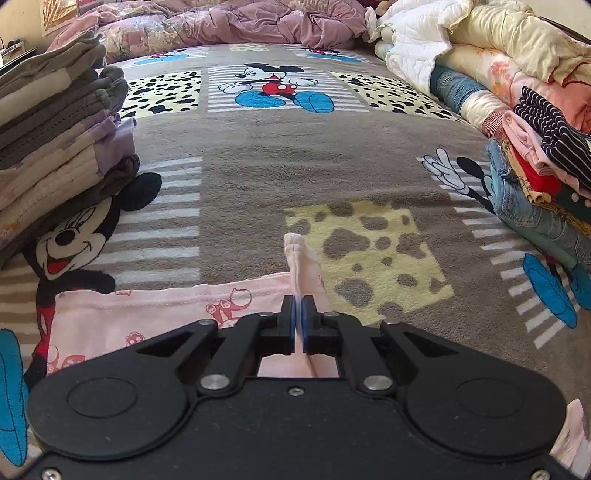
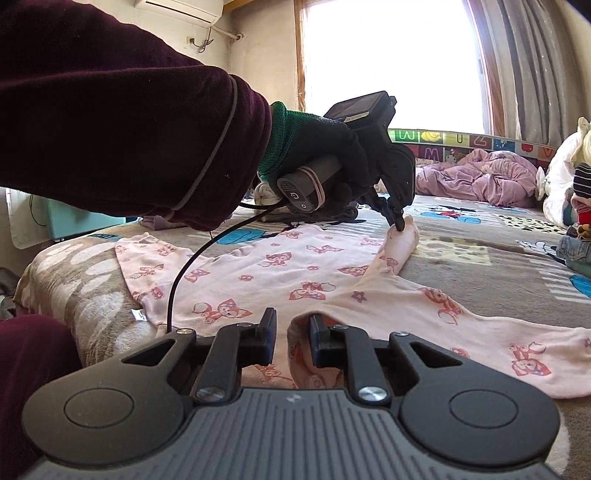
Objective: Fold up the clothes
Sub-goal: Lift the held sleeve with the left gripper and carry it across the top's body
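Note:
A pale pink child's top [image 2: 280, 273] with a pink cartoon print lies spread flat on the Mickey Mouse blanket [image 1: 280, 162]. My left gripper [image 1: 300, 317] is shut on the cuff end of one sleeve [image 1: 301, 258], lifting it off the blanket; it also shows in the right wrist view [image 2: 399, 224], held by a gloved hand. My right gripper [image 2: 292, 334] is open, low over the top's neckline [image 2: 306, 321], with fabric between its fingers. The other sleeve [image 2: 517, 350] stretches out to the right.
A stack of folded brown and lilac clothes [image 1: 55, 140] stands at the left. A heap of unfolded clothes and denim [image 1: 546, 173] lies at the right, with quilts [image 1: 480, 48] behind. A crumpled purple quilt [image 1: 240, 22] lies at the far end.

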Demonstrator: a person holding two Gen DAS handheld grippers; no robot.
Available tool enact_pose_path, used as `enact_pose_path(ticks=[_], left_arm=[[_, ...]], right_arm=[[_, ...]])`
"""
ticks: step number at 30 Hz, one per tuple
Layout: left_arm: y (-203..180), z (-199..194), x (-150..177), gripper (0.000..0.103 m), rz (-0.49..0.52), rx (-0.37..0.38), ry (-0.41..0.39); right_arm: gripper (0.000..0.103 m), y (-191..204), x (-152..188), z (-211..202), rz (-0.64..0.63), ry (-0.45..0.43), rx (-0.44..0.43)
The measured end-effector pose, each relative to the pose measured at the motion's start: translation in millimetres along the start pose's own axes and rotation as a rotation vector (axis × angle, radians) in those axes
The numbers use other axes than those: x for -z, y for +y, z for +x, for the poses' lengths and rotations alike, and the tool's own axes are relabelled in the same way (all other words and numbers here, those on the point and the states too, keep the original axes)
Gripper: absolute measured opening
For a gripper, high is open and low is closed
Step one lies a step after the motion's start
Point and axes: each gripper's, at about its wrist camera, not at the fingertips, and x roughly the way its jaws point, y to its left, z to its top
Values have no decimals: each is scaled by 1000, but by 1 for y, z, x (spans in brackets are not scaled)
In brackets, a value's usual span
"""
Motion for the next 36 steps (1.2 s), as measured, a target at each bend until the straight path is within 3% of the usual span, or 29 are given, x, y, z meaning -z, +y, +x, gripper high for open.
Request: enact_pose_path(ticks=[15, 19, 24, 26, 28, 33, 36], left_arm=[[33, 17, 17, 2, -13, 27, -38], [30, 21, 21, 12, 34, -17, -49], [31, 3, 20, 12, 31, -84, -103], [15, -10, 22, 12, 89, -49, -92], [-11, -26, 27, 13, 177, 33, -74], [-118, -80, 65, 22, 554, 325, -9], [-183, -97, 98, 25, 766, 412, 61]], right_arm=[[20, 16, 3, 28, -20, 103, -61], [21, 14, 6, 34, -2, 133, -70], [23, 14, 7, 36, -9, 138, -74], [28, 15, 7, 37, -5, 136, -81], [34, 17, 8, 37, -15, 131, -87], [42, 24, 11, 36, -54, 114, -83], [43, 27, 13, 35, -70, 107, -72]])
